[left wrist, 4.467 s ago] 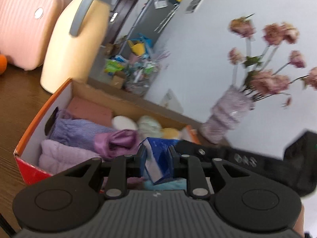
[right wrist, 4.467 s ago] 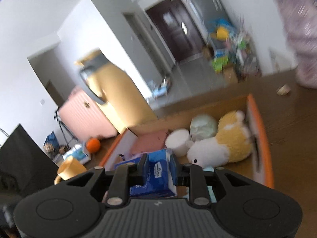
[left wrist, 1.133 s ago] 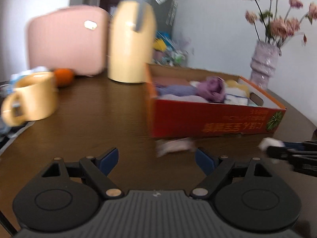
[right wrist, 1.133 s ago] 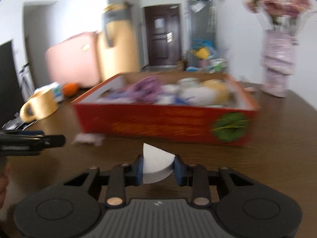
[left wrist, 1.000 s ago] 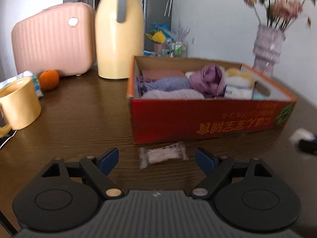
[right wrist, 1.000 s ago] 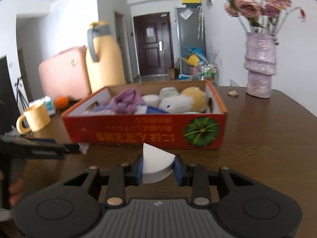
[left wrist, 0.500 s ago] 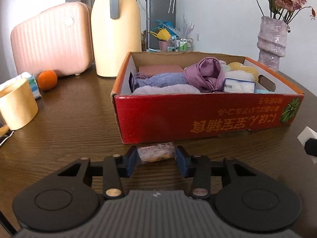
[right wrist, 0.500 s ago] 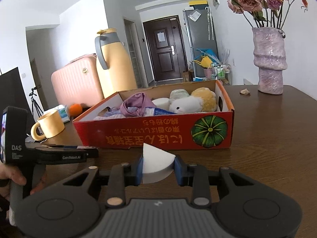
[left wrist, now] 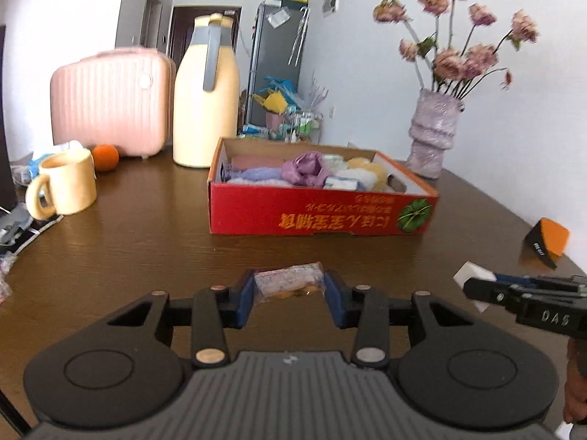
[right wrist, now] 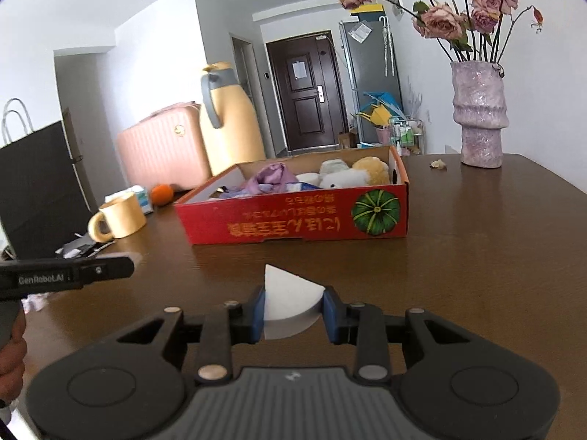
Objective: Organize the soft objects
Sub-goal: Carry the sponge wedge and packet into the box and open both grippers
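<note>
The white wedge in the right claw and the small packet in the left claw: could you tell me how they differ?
The white wedge is plain, opaque and sharp-edged; the small packet is a clear, crinkled wrapper with pinkish and yellowish contents. The wedge stands above its pads; the packet lies lengthwise between them. Both are gripped, short of the red box.

One red cardboard box (left wrist: pixel 319 216) sits on one brown counter (left wrist: pixel 146 242), alongside one yellow mug (left wrist: pixel 69 187), one orange (left wrist: pixel 105 157), one cream thermos jug (left wrist: pixel 206 106), one pink case (left wrist: pixel 110 102) and one lilac vase (left wrist: pixel 434 135) of dried roses. Two tongs are in play: the left tongs (left wrist: pixel 290 286) with one clear snack packet (left wrist: pixel 290 283), the right tongs (right wrist: pixel 293 306) with one white foam wedge (right wrist: pixel 290 302). One dark paper bag (right wrist: pixel 40 179) stands at the counter's edge.
</note>
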### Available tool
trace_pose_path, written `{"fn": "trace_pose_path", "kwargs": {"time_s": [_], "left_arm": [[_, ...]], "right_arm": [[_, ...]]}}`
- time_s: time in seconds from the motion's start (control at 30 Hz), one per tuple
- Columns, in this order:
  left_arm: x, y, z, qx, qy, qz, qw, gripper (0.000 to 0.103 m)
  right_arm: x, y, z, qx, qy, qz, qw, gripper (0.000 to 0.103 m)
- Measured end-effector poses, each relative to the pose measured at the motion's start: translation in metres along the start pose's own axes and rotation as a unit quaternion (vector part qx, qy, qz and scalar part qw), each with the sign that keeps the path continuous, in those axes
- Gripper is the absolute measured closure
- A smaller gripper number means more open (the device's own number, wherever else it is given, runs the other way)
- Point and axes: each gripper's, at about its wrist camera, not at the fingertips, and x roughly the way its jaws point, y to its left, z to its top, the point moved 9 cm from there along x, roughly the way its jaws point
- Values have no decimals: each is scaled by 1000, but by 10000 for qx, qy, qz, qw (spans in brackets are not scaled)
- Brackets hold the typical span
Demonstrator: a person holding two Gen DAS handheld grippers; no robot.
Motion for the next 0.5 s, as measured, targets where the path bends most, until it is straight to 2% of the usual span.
{"fn": "trace_pose_path", "kwargs": {"time_s": [0.27,0.4,0.5], "left_arm": [[-45,-21,13,111,-448,-184,9988,62],[-42,-23,17,4,-458,-149,9988,62],[-28,-26,37,40,-583,-215,9981,62]], "right_arm": [[-43,17,1,-131,-280,60,9995,72],[-42,12,5,-139,-269,12,9995,72],[-32,13,21,-619,-277,-53,9977,72]]}}
